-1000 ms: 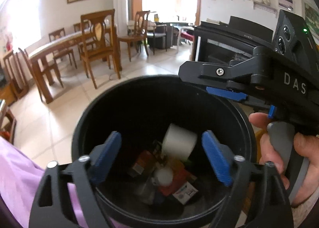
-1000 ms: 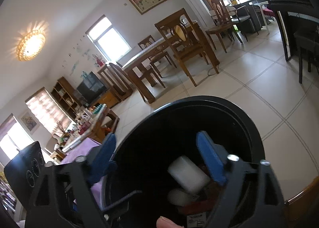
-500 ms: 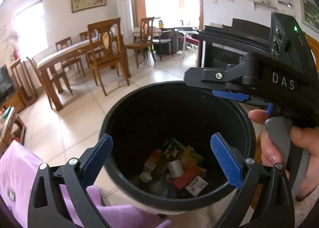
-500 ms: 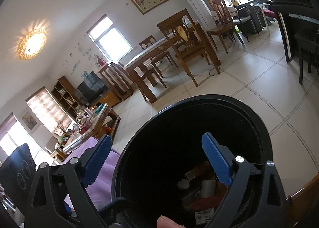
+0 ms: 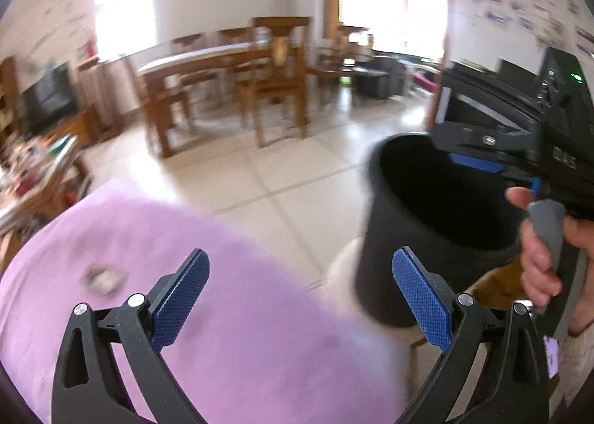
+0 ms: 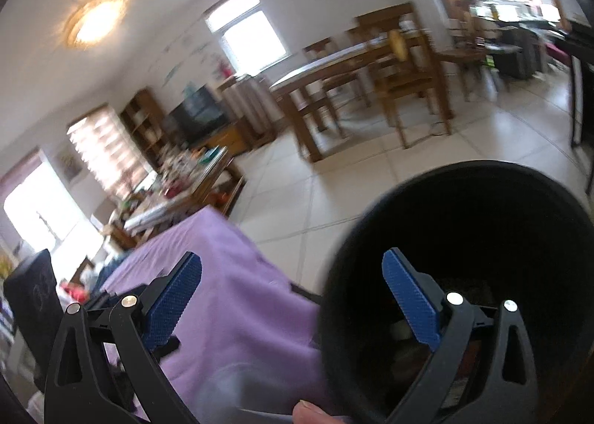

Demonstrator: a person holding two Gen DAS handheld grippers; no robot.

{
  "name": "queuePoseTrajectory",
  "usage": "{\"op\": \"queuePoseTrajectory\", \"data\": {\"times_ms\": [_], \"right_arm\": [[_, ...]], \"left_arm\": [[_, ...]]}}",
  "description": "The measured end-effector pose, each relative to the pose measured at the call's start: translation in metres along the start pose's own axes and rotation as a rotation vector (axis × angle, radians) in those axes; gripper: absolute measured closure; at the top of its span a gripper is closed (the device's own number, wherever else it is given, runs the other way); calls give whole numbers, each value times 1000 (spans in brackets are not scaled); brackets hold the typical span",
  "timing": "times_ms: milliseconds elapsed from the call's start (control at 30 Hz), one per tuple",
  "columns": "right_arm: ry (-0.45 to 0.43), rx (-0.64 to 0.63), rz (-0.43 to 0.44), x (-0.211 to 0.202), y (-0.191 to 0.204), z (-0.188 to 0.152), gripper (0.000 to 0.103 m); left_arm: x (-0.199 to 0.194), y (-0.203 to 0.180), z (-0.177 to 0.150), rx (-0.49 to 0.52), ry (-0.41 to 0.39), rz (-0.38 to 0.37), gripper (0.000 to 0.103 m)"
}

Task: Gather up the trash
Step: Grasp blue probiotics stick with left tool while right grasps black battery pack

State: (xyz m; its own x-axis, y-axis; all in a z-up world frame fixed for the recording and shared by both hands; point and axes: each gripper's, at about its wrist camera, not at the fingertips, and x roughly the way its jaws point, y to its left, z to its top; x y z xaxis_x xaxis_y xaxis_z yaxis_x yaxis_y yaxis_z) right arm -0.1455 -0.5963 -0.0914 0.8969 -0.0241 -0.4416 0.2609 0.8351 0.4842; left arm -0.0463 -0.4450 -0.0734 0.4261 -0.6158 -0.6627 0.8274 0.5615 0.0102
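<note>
Two wrist fisheyes, close over the bin

Both look forward and down, sharing the black bin (image 5: 438,227) (image 6: 460,238), purple cloth (image 5: 230,305) (image 6: 237,294) and far dining table (image 5: 208,60) (image 6: 334,64)

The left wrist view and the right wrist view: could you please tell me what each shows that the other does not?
Only the left wrist view shows the hand holding the right gripper, and a small blurred scrap on the purple cloth.

Only the right wrist view shows the lit ceiling lamp and trash low inside the black bin.

Both show the bin, the cloth, the dining table and open, empty jaws.
</note>
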Motion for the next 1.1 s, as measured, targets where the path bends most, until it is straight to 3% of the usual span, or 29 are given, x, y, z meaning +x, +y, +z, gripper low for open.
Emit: {"op": "queuePoseTrajectory", "data": {"times_ms": [167,367,467,567,667,733,800,867,1100], "right_arm": [[81,-110,74,40,64,-7,6],[189,-242,154,85,131,-18,6],[228,-308,177,102,159,-25,7],[261,-355,194,116,181,-31,10],[296,-400,195,132,199,-35,16],[318,-426,190,138,205,-38,21],[339,-468,179,148,213,-41,26],[361,-504,164,157,221,-46,30],[424,-676,5,198,240,-64,52]], "left_arm": [[-32,79,-25,-76,23,93,6],[-47,159,-50,-137,117,185,8],[-44,184,-62,-166,177,168,31],[-34,192,-72,-170,228,152,45],[-29,196,-72,-154,224,154,50],[-26,199,-69,-154,217,169,63],[-27,212,-69,-181,208,192,88],[-32,222,-73,-244,192,162,89],[-58,244,-74,-369,97,201,89]]}}
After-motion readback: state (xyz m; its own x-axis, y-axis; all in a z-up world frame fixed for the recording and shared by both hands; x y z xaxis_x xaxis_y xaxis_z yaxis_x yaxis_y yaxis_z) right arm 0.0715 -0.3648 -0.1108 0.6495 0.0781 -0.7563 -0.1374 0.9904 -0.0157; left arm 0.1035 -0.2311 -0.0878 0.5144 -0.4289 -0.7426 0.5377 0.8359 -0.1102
